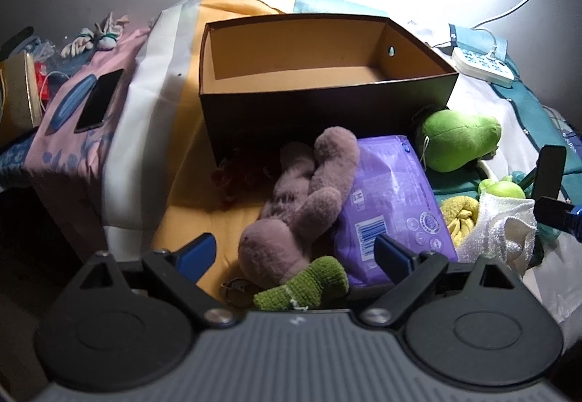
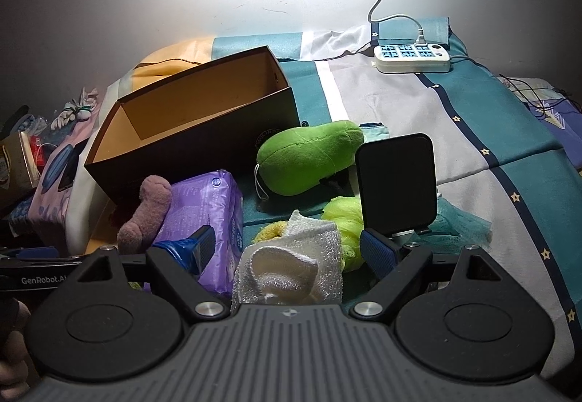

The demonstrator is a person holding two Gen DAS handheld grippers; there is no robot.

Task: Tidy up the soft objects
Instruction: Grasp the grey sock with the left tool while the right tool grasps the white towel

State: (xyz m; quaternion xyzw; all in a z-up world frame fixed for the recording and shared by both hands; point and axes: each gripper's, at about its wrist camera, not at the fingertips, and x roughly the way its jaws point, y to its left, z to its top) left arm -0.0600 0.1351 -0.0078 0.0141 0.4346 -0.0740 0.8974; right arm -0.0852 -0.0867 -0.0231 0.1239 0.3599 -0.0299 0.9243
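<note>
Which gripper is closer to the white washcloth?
The right gripper: its open fingers sit on either side of the white washcloth. The left gripper hangs over the mauve plush bunny, the washcloth off to its right.

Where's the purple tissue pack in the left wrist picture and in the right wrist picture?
Left wrist: the purple tissue pack lies right of centre, below the box, beside the mauve plush toy.
Right wrist: the pack lies lower left of centre, behind the left fingertip.
Shared landmark: the open cardboard box just behind the pack.
</note>
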